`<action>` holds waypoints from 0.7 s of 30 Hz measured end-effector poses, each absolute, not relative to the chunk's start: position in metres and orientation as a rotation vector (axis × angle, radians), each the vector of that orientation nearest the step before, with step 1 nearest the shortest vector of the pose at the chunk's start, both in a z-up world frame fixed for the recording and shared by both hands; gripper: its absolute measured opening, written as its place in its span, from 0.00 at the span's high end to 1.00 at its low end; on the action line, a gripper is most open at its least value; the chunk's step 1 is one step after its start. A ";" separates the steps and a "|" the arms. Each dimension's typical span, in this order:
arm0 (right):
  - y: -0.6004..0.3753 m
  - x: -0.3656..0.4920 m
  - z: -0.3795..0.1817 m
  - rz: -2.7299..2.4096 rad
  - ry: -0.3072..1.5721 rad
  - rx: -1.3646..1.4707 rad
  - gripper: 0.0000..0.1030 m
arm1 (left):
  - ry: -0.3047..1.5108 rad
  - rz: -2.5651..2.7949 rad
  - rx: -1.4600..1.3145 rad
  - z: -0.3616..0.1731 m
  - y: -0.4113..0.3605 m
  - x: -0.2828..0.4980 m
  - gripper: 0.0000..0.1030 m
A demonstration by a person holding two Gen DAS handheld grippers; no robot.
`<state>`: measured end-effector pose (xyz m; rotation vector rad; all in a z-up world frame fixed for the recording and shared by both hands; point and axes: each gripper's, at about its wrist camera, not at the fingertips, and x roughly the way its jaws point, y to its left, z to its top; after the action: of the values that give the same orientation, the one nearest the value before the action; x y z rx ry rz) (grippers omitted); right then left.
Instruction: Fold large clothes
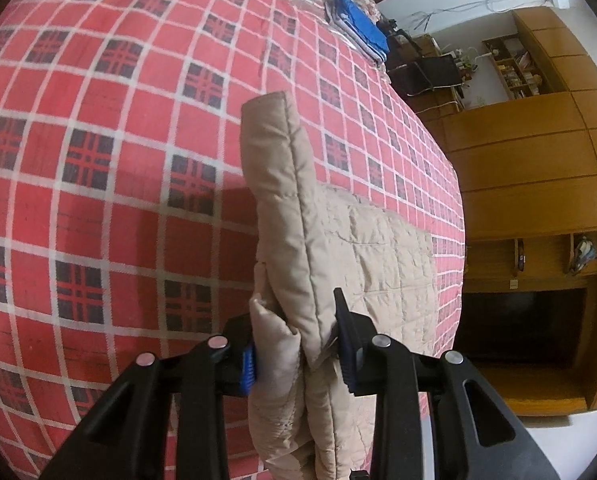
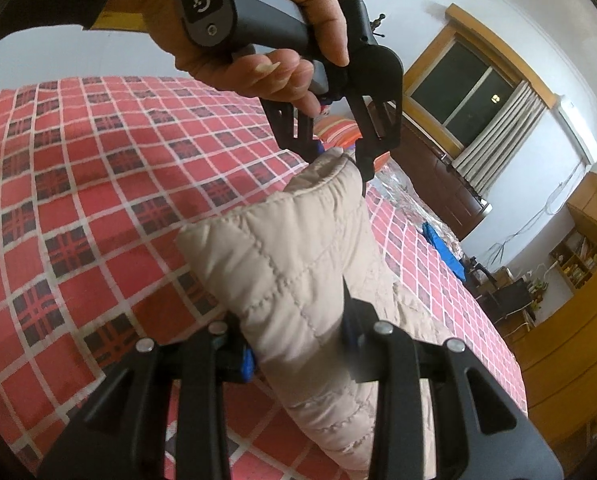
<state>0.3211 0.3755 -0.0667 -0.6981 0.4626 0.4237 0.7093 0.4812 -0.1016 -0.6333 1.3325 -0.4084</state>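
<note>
A beige quilted garment lies partly on a bed with a red checked cover. My left gripper is shut on a bunched fold of it, and a flap stands up ahead of the fingers. In the right wrist view my right gripper is shut on another thick fold of the beige garment. Further along that fold, a hand holds the left gripper, clamped on the raised top edge. The rest of the garment spreads flat towards the bed's right edge.
Folded blue clothes sit at the far end of the bed. A wooden wardrobe and shelves stand to the right, with a dark chair beside the bed. A window with curtains is on the far wall.
</note>
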 end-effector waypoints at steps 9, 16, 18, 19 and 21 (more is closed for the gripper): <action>0.362 0.321 -0.054 0.422 0.445 -0.652 0.69 | 1.320 -0.397 -0.600 -0.082 0.462 0.713 0.69; 0.349 0.321 -0.042 0.417 0.435 -0.608 0.69 | 1.304 -0.397 -0.567 -0.067 0.449 0.715 0.69; 0.345 0.321 -0.038 0.412 0.426 -0.595 0.69 | 1.299 -0.397 -0.557 -0.061 0.443 0.715 0.69; 0.342 0.321 -0.036 0.411 0.423 -0.585 0.69 | 1.297 -0.399 -0.550 -0.058 0.440 0.716 0.69; 0.336 0.321 -0.031 0.405 0.416 -0.569 0.69 | 1.293 -0.400 -0.537 -0.052 0.435 0.717 0.69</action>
<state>0.3208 0.3355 -0.0314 -0.5693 0.4163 0.4054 0.7169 0.4351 -0.0523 -0.5372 1.2928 -0.3996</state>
